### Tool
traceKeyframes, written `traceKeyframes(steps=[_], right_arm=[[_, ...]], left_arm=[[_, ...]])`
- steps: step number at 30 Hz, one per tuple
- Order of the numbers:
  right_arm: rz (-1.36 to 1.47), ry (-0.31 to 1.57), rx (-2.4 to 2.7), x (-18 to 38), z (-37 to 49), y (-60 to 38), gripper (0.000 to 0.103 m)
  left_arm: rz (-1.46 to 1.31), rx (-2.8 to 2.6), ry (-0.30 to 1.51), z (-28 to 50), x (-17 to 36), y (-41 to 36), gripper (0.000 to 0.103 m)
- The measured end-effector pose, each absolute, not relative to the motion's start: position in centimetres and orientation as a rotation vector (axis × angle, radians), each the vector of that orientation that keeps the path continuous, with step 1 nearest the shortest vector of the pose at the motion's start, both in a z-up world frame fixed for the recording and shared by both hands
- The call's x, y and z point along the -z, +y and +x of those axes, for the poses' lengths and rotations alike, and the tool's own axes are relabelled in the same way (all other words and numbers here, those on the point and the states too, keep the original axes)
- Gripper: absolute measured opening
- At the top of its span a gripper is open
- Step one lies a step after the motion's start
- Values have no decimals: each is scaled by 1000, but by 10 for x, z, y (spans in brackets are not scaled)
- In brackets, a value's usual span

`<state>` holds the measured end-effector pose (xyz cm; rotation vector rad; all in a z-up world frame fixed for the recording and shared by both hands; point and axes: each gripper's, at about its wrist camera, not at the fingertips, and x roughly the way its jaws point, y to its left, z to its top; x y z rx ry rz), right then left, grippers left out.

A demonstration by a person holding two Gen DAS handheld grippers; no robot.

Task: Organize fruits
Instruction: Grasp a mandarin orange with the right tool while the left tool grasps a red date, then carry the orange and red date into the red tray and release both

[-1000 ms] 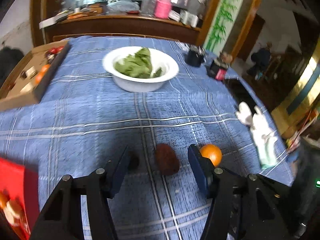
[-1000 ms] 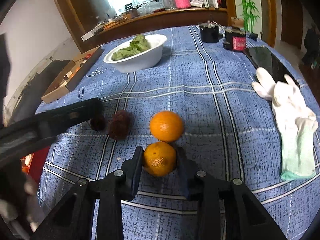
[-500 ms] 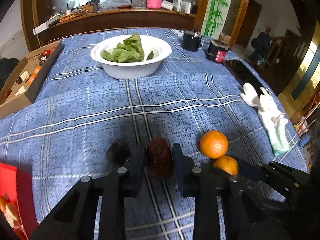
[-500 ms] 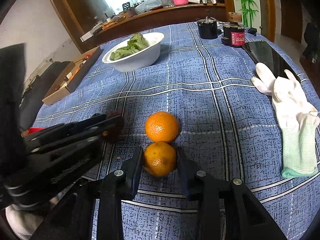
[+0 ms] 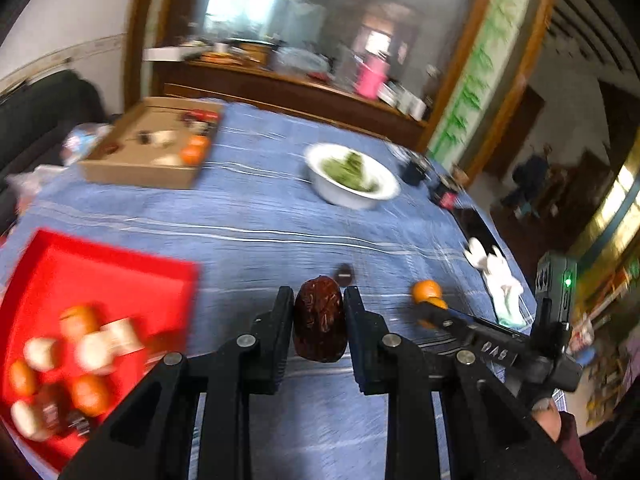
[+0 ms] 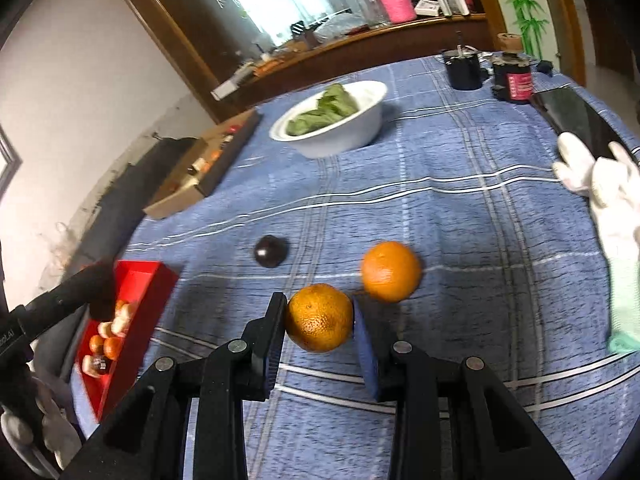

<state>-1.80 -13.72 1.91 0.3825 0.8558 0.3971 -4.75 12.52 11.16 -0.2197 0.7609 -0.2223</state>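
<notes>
Fruits: we list one date (image 5: 320,328) clamped in the left gripper (image 5: 318,312) jaws. We list one orange (image 6: 319,317) clamped in the right gripper (image 6: 320,320) jaws.

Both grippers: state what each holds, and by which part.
Left gripper clamps the dark wrinkled date across its sides. Right gripper clamps the near orange across its sides.

My left gripper (image 5: 319,322) clamps a wrinkled brown date (image 5: 320,330). At nine o'clock the red tray (image 5: 116,276) holds fruit; a white bowl (image 5: 352,178) sits at one, an orange (image 5: 426,290) at three.
</notes>
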Motion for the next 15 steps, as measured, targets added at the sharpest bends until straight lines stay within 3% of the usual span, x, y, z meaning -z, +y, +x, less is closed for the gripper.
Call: traceKeyframes(steps=[9, 15], right_arm=[[375, 859, -481, -41, -36, -88, 36], [288, 853, -583, -62, -47, -20, 36]], left_arm=[[-327, -15, 727, -103, -109, 248, 25], [-378, -87, 739, -123, -89, 287, 25]])
